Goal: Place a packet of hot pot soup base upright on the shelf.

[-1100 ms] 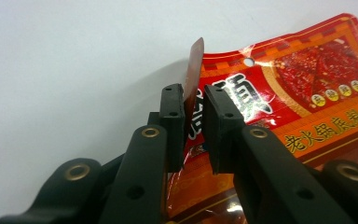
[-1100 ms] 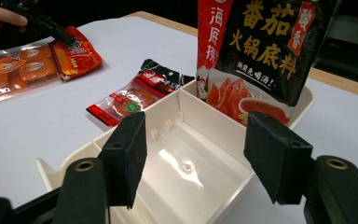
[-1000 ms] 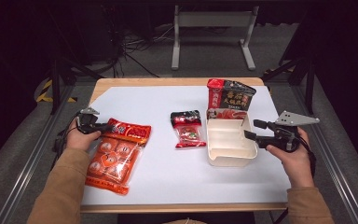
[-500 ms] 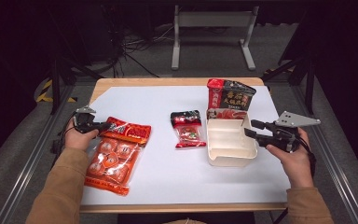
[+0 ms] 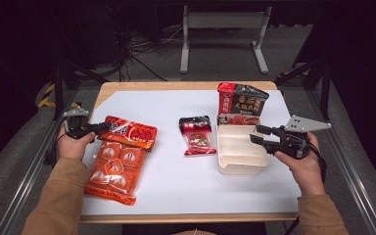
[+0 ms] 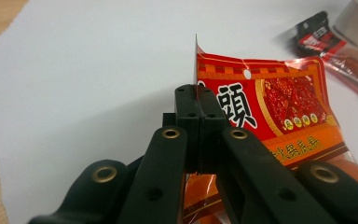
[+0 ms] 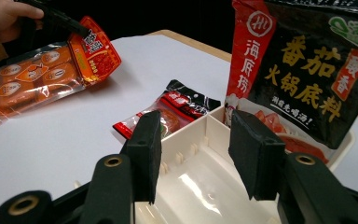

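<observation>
A large orange-red snack bag (image 5: 120,156) lies at the table's left. My left gripper (image 5: 103,126) is shut on its top edge, which stands lifted off the white sheet. In the left gripper view the pads (image 6: 189,107) pinch the bag (image 6: 279,107) near its top corner. At the right, my right gripper (image 5: 257,134) hovers open at the near end of a white divided tray (image 5: 240,164). Its jaws have just been closing and then eased apart a little. In the right gripper view (image 7: 196,140) nothing is pressed between them above the tray (image 7: 191,182).
A small black-and-red packet (image 5: 197,134) lies in the middle of the white sheet (image 5: 176,186), just left of the tray. A tall black-and-red pouch (image 5: 240,100) stands in the tray's far end. Metal frame rails run along both sides of the table.
The left gripper has risen a little, raising the bag's top edge. The right gripper's jaws stand narrower than a second ago; that hand has stayed in place.
</observation>
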Demonstrator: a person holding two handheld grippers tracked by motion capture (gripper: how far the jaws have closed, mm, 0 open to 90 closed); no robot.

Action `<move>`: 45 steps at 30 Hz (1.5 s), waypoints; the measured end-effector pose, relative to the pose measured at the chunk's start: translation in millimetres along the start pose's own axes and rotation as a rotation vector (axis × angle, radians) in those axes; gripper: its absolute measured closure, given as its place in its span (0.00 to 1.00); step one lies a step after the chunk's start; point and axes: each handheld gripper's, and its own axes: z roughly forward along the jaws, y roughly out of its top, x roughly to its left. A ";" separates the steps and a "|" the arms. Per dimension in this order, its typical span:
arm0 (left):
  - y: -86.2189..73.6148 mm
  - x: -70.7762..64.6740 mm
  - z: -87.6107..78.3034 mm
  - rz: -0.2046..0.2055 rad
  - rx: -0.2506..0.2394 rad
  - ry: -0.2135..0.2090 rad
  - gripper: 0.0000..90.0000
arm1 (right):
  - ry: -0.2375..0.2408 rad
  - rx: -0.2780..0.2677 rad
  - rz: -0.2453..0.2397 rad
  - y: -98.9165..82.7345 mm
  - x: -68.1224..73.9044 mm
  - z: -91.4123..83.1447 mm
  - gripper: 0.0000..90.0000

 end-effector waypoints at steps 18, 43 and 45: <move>11.9 -38.6 -53.1 0.048 -0.158 0.013 1.00 | 0.054 0.000 -0.045 16.2 16.7 11.9 0.62; 22.8 -87.7 -105.7 0.149 -0.270 -0.083 1.00 | 0.146 0.010 -0.081 31.9 48.6 35.3 0.56; 23.5 -91.5 -108.4 0.163 -0.277 -0.093 1.00 | 0.154 0.004 -0.087 35.1 51.4 37.7 0.55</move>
